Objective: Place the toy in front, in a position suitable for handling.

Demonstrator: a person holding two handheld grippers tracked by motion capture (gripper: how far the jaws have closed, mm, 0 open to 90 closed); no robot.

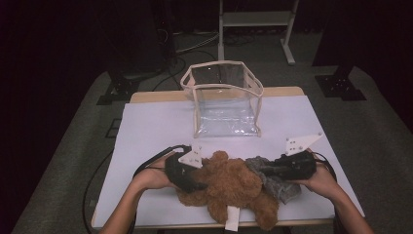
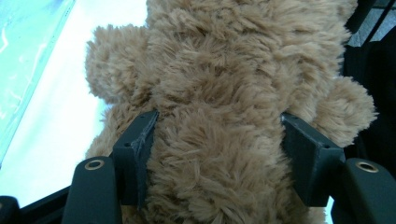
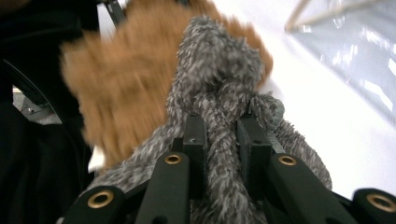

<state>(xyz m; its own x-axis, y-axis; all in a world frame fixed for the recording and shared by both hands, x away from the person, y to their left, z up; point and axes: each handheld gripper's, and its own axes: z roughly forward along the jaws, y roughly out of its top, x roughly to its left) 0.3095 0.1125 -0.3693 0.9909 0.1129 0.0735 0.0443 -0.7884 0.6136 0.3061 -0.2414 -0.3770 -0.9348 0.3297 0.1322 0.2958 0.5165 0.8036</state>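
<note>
Brown plush bear [image 1: 234,190] lying at the near edge of the white table [image 1: 146,131], roughly six o'clock from the clear bag [image 1: 224,100], which stands open and well apart at twelve. Grey knitted scarf [image 1: 272,178] bunched at the bear's three o'clock side, touching the fur.

Left gripper [image 1: 197,183] coming in from nine o'clock, jaws half-wide and set around the bear's body; in the left gripper view the two pads [image 2: 140,149] pressing into the fur [image 2: 219,140] on both flanks, so a grip on the toy. Right gripper [image 1: 265,170] coming in from three o'clock, jaws narrow and pinched on a twisted strand of the scarf [image 3: 219,130].

Step in hand, by the look of it: steadying the bear while working the scarf. Cannot tell whether tying on or pulling off.

Next move likely calls for keeping the bear clamped at nine o'clock and drawing the strand steadily, without dragging the toy off the near edge.
</note>
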